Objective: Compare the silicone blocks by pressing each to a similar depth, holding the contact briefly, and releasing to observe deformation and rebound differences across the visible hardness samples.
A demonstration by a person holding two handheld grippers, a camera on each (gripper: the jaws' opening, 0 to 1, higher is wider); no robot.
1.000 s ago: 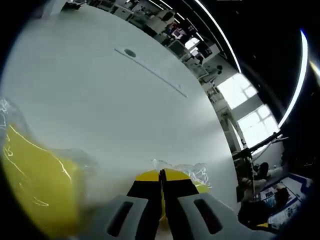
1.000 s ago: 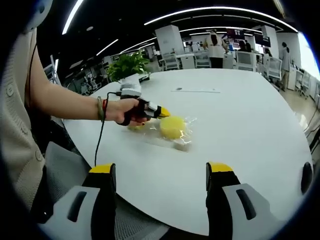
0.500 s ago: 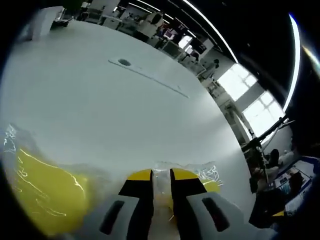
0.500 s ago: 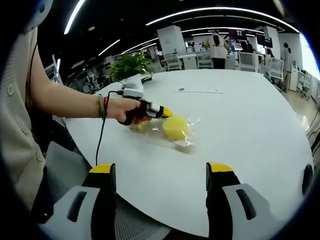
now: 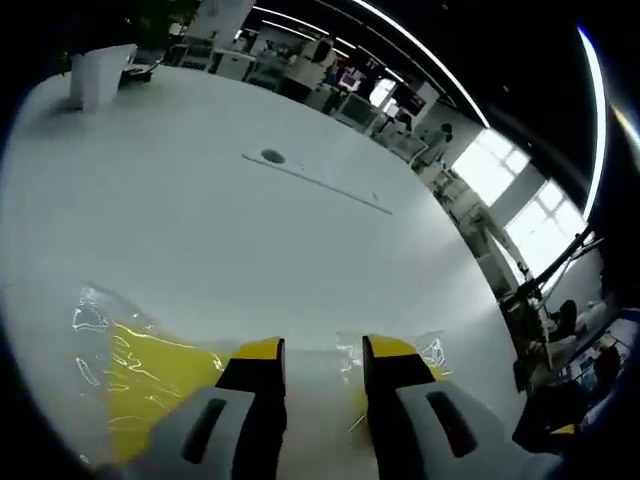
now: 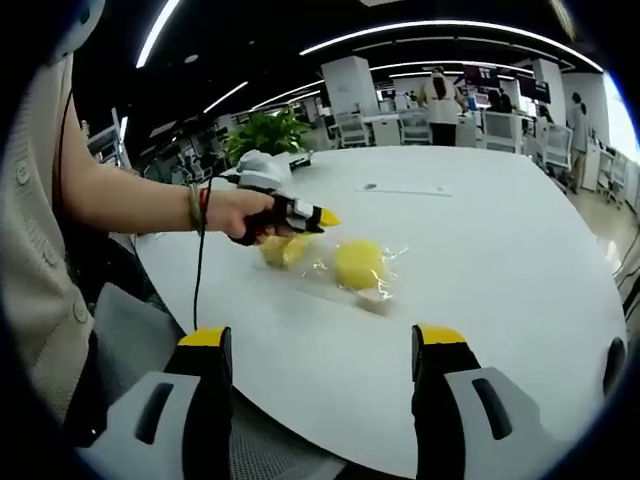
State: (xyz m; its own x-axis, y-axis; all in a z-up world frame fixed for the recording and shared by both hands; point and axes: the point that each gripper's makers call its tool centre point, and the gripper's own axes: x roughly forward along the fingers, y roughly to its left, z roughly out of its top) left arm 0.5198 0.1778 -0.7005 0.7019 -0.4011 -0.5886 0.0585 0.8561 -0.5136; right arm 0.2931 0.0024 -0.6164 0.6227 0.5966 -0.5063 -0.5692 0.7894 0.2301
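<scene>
Two yellow silicone blocks lie in clear plastic wrap [image 6: 375, 285] on the white table [image 6: 500, 230]: a round block [image 6: 358, 264] and a smaller block [image 6: 281, 249] at its 9 o'clock, partly hidden by the hand [image 6: 240, 213]. Left gripper [image 6: 322, 218] hovers above them; in its own view [image 5: 322, 352] jaws stand slightly apart, empty. Right gripper [image 6: 322, 345] gapes wide, empty. Block edges blur under the wrap.

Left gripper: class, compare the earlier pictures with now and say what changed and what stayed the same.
The left gripper opened: its fingers, shut together a second ago, now stand apart, and it has lifted off the bagged yellow blocks. The right gripper stayed open and away from them, above the white table.
</scene>
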